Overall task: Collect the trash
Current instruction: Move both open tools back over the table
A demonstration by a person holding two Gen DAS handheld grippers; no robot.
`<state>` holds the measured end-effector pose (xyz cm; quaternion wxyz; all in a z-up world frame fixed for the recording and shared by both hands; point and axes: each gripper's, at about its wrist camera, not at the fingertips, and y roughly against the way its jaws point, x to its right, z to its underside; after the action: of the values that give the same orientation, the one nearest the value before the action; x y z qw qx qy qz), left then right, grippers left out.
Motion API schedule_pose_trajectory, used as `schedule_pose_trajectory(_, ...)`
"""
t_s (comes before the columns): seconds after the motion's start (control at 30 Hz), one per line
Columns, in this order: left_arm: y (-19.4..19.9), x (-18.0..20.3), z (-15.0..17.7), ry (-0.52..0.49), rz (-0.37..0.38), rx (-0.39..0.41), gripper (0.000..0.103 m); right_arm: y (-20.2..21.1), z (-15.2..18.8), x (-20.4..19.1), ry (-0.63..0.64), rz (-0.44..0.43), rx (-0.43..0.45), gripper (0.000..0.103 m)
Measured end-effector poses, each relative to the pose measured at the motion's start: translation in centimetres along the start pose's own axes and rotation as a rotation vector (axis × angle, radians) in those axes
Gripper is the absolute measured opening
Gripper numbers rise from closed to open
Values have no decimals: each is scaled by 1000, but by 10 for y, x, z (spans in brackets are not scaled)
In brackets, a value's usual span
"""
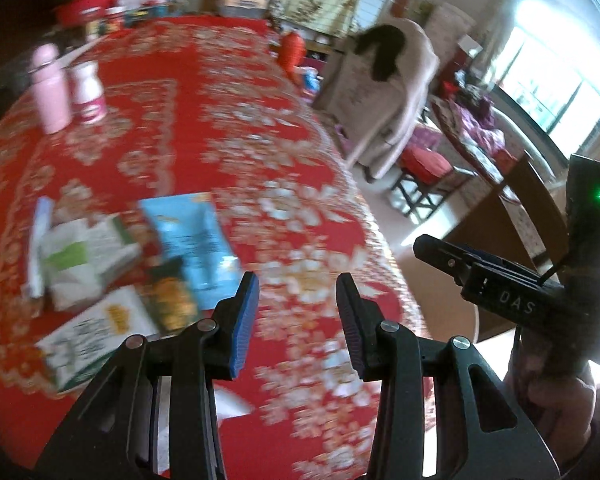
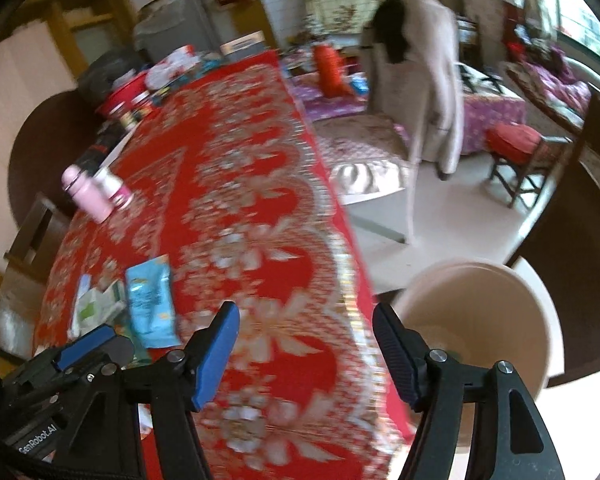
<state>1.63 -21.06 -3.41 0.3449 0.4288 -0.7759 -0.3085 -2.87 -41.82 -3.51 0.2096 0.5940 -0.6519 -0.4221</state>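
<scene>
Trash lies in a heap on the red flowered tablecloth (image 1: 228, 120): a blue packet (image 1: 192, 248), a dark snack packet (image 1: 172, 296) and white-and-green cartons (image 1: 88, 256). My left gripper (image 1: 297, 280) hovers open just right of the heap, nothing between its blue pads. In the right wrist view the same blue packet (image 2: 150, 304) lies to the left, and my right gripper (image 2: 305, 308) stands open and empty over the table's right edge. A beige bin (image 2: 480, 320) sits on the floor beside that edge, just right of the right finger. Both views are motion-blurred.
A pink flask (image 1: 51, 88) and a white bottle (image 1: 88, 92) stand at the table's left side. A red basin (image 1: 88, 4) and clutter fill the far end. A chair draped with a beige coat (image 2: 432, 80) and a red-cushioned stool (image 2: 516, 148) stand on the floor to the right.
</scene>
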Motion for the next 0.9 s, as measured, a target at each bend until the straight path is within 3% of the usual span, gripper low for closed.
schedule_pose_trajectory(0.5,72,-154,43,254,-221,63,38,-60,8,-134,215,-172,-132,72)
schedule_pose_trajectory(0.63,89,-199,60,332,-282,77,38,-74,16,-156,265,-173,-174,72)
schedule_pose_trajectory(0.8,111,-257,75,459,-326,118,55,-94,28,-164,276,-156,-229,72)
schedule_pose_trajectory(0.9,122,-292,79,533,-375,142,56,-103,34,-165,277,-149,-250,72)
